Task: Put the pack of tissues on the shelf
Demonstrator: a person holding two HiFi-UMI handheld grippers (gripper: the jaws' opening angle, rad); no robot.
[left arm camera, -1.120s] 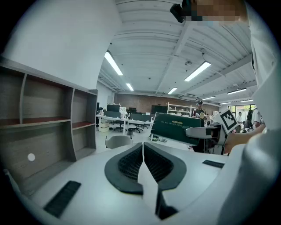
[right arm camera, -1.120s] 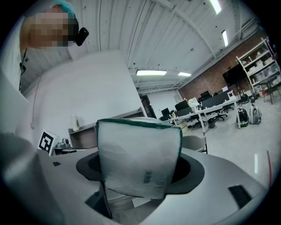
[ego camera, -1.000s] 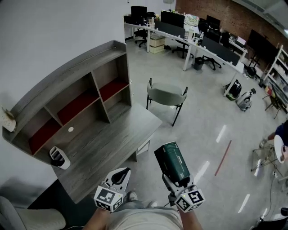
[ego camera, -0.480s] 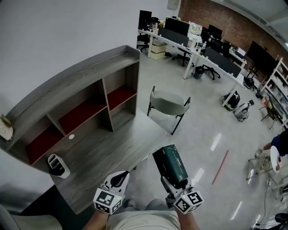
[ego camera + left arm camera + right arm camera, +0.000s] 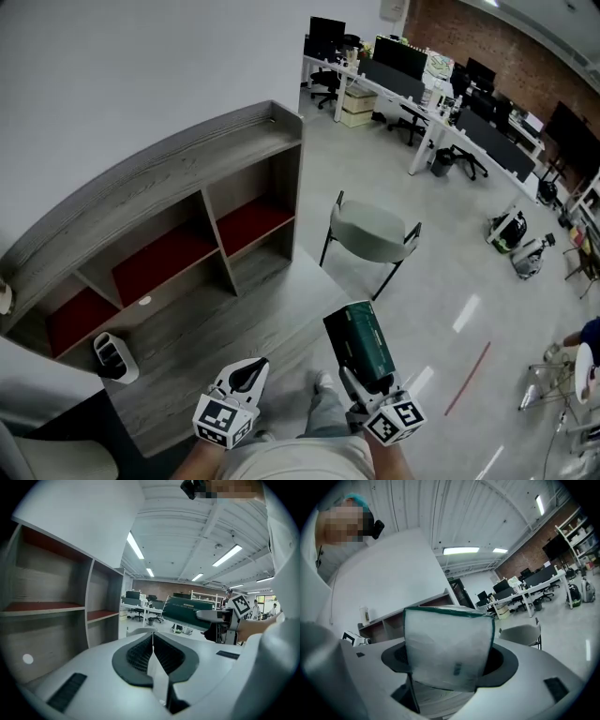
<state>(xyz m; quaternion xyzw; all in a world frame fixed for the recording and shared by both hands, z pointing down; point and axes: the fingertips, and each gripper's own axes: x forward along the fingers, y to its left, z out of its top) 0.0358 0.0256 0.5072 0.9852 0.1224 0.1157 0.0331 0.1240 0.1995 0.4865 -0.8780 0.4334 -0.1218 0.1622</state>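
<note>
The pack of tissues (image 5: 359, 343) is a dark green block with a pale end face (image 5: 447, 648). My right gripper (image 5: 366, 375) is shut on it and holds it up over the floor, right of the desk's near corner. My left gripper (image 5: 249, 371) hangs shut and empty just left of it, above the desk's front edge; its jaws meet in a line (image 5: 153, 656). The grey wooden shelf (image 5: 178, 202) with red-floored compartments stands at the back of the desk, ahead and to the left. In the left gripper view the pack (image 5: 187, 612) shows at right.
A small white and black device (image 5: 114, 355) stands on the desk (image 5: 225, 314) at the left. A grey chair (image 5: 370, 234) stands past the desk's right end. Office desks with monitors (image 5: 412, 75) fill the far room.
The view has shifted: the shelf and desk now lie closer and more to the centre. Both grippers keep their places in the view, the pack still held.
</note>
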